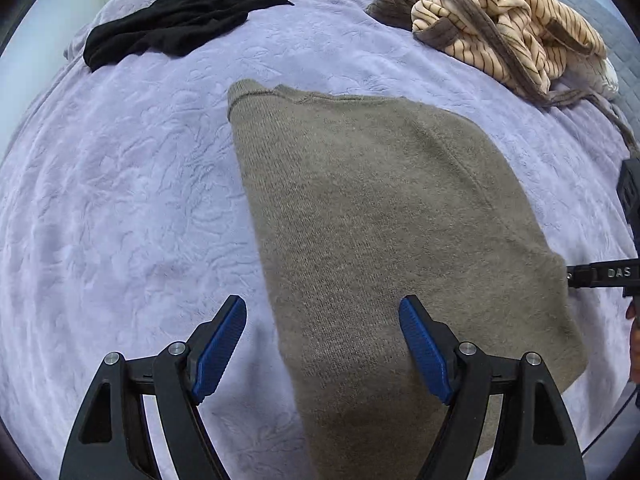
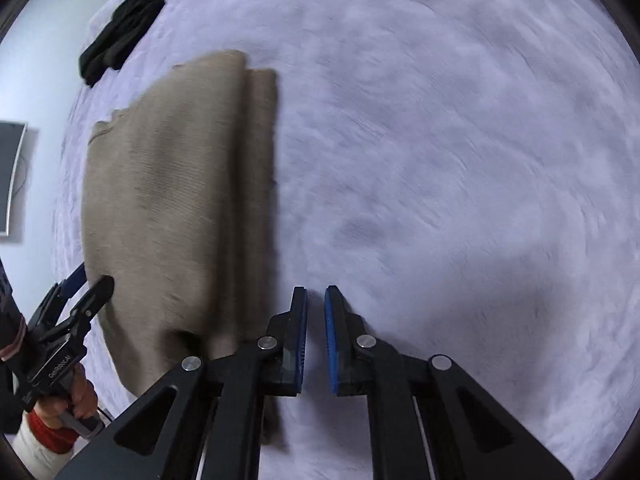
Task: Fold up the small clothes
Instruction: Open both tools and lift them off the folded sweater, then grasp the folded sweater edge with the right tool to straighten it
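Taupe knit sweater (image 1: 372, 208) lies folded lengthwise on the lavender bedspread (image 1: 120, 200).

Left gripper (image 1: 322, 344): jaws spread wide, nothing pinched. The sweater's near end lies under and between them: its left edge runs down the gap, and the right jaw sits over the knit. Contact with the fabric cannot be told from this angle.

Right gripper (image 2: 316, 340): jaws pressed nearly together, only a thin slit between the blue pads (image 2: 330, 344), nothing between them. The sweater's folded edge lies just left of these jaws; bare bedspread lies ahead of them and to their right. The right wrist view is motion-blurred.

Beyond the left jaws, well apart from the sweater: a black garment (image 1: 180, 20) far left, a striped robe (image 1: 508, 20) far right.
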